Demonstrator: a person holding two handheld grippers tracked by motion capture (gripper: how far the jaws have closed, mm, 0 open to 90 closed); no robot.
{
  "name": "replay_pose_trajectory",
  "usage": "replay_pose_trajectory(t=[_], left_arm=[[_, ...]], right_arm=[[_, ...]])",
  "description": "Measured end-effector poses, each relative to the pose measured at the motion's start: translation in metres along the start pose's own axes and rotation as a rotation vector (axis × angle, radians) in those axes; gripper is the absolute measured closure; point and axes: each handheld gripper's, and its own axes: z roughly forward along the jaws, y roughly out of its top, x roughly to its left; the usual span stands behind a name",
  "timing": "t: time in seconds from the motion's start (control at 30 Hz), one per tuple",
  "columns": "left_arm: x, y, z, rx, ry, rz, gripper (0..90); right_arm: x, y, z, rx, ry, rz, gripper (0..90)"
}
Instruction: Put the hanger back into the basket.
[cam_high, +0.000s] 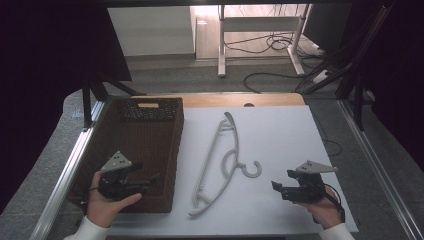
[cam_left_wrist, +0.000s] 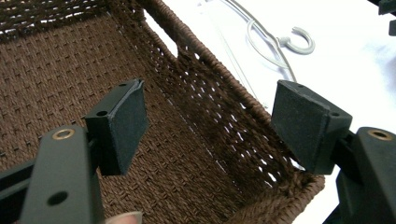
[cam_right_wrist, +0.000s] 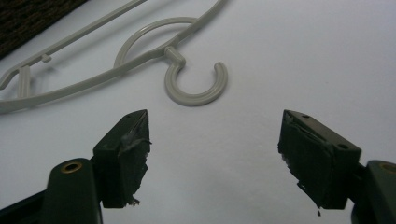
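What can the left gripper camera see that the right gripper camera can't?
Left gripper view alone: the inside of the brown basket, its woven floor, its wall with a handle hole, and the left gripper, jaws open, above it. Right gripper view alone: the right gripper, jaws open, with torn pads, above the white tabletop. Both: the grey hanger with its round hook, lying flat on the white top.

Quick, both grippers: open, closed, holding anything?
Left gripper: open, empty, over the brown woven basket.
Right gripper: open, empty, near the grey plastic hanger.
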Motion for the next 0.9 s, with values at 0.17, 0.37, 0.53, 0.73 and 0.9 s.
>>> replay_pose_trajectory(t=[0.17,0.37,0.53,0.73,0.9], left_arm=[[0.0007,-0.0013,0.0025,0.006,-0.006,-0.003,26.3],[-0.0003,-0.0015,0.0023,0.003,-0.009,-0.001,26.3],[-0.0009,-0.0028,0.0020,0.004,-0.008,0.000,26.3],[-0.0019,-0.0033,0.0027,0.009,-0.010,0.002,26.3],[-0.0017,-0.0042,0.0032,0.013,-0.007,0.006,26.2]], right_arm=[[-0.0029,-0.0009,-0.0011,-0.007,0.008,0.012,27.3],[-0.0055,0.0024,-0.0069,-0.038,0.001,0.033,29.7],[-0.0074,0.0037,-0.0087,-0.039,0.004,0.040,32.0],[-0.0068,0.0064,-0.0068,-0.030,0.035,0.037,36.8],[-0.0074,0.0089,-0.0033,-0.016,0.050,0.047,39.0]])
